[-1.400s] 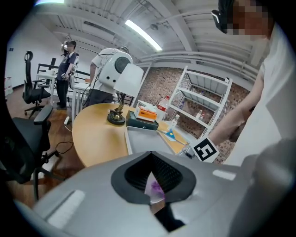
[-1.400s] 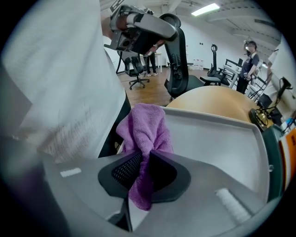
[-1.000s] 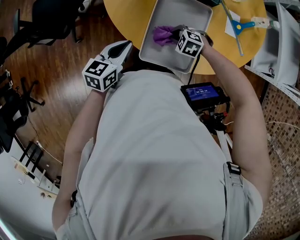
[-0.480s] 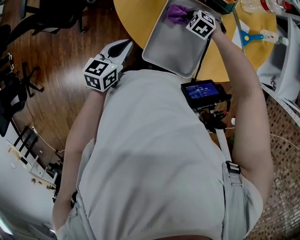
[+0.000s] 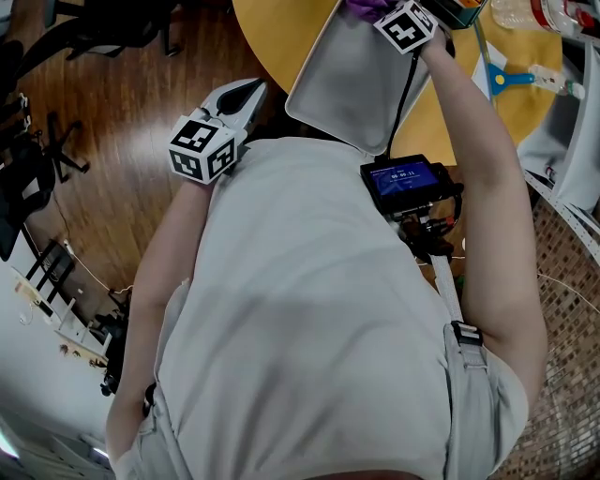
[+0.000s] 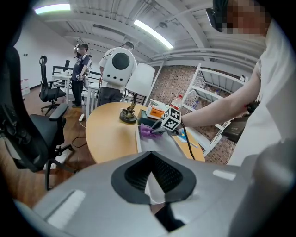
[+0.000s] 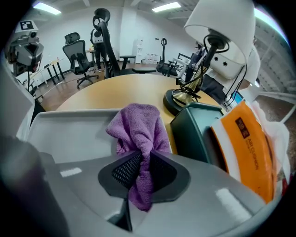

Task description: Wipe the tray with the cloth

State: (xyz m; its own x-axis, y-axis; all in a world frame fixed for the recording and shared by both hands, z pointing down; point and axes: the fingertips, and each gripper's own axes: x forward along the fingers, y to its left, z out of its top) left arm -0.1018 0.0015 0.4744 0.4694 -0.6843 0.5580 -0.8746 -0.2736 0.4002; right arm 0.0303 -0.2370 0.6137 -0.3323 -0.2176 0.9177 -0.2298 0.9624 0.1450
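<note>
Purple cloth (image 7: 138,129) pinched in right tongs (image 7: 141,162), slid further up grey tray (image 7: 69,134), left tongs (image 6: 150,159) closed, empty, unmoved.

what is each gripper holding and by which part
Right gripper pinches the purple cloth by a bunched fold; left gripper holds nothing.

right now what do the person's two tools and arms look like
The left tool and right tool are light grey shells with black ribbed pads, tapering to a beak. Each carries a white cube with black square markers. A black cable trails from the right one. The person wears a pale short-sleeved shirt; forearms are bare.
</note>
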